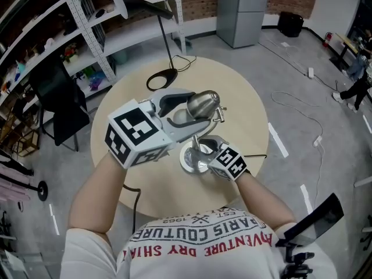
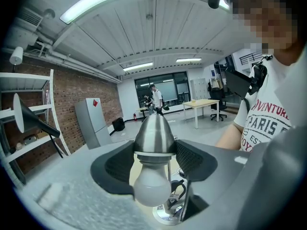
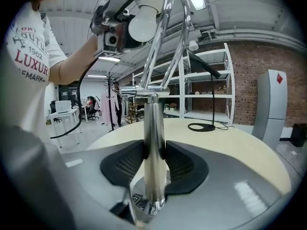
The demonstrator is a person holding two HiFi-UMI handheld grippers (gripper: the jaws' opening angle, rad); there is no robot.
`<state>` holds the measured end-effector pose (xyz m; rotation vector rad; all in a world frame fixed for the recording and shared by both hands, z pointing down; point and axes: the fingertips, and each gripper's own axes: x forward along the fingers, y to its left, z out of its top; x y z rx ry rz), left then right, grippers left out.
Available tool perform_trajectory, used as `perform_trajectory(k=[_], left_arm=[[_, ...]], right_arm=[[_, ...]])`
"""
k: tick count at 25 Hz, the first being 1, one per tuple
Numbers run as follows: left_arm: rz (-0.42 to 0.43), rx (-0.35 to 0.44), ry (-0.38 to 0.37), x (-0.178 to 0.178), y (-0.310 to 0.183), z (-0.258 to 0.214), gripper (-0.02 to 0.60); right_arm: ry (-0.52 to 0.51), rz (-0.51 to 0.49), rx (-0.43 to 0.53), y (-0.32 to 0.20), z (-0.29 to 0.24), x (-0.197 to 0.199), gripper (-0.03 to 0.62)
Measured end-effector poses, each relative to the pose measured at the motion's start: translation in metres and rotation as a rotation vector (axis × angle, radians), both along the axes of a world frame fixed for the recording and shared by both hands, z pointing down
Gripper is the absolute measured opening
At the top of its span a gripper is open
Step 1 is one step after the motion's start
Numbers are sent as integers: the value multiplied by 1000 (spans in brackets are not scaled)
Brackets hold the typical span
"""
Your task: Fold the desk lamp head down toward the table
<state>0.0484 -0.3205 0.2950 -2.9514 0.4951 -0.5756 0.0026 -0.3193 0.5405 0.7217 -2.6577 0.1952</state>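
The left hand-held gripper (image 2: 154, 166) clamped the lamp head (image 2: 153, 131) while the right hand-held gripper (image 3: 154, 166) apparently gripped its post (image 3: 154, 128); open worktop (image 1: 244, 97) ringed the base (image 1: 189, 160).

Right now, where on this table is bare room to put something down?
Free: the table right of the silver lamp, out to the rim. Crowded: the near middle, left gripper and right gripper on the lamp; far edge, black lamp base.
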Motion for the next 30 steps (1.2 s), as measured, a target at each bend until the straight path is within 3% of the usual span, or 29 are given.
perform_trajectory(k=[21, 30], left_arm=[[-17, -11, -2, -14, 2, 3, 262], [-43, -36, 10, -51, 7, 13, 261]], right_arm=[[2, -11, 15, -3, 4, 4, 140], [2, 0, 25, -2, 4, -10, 140]])
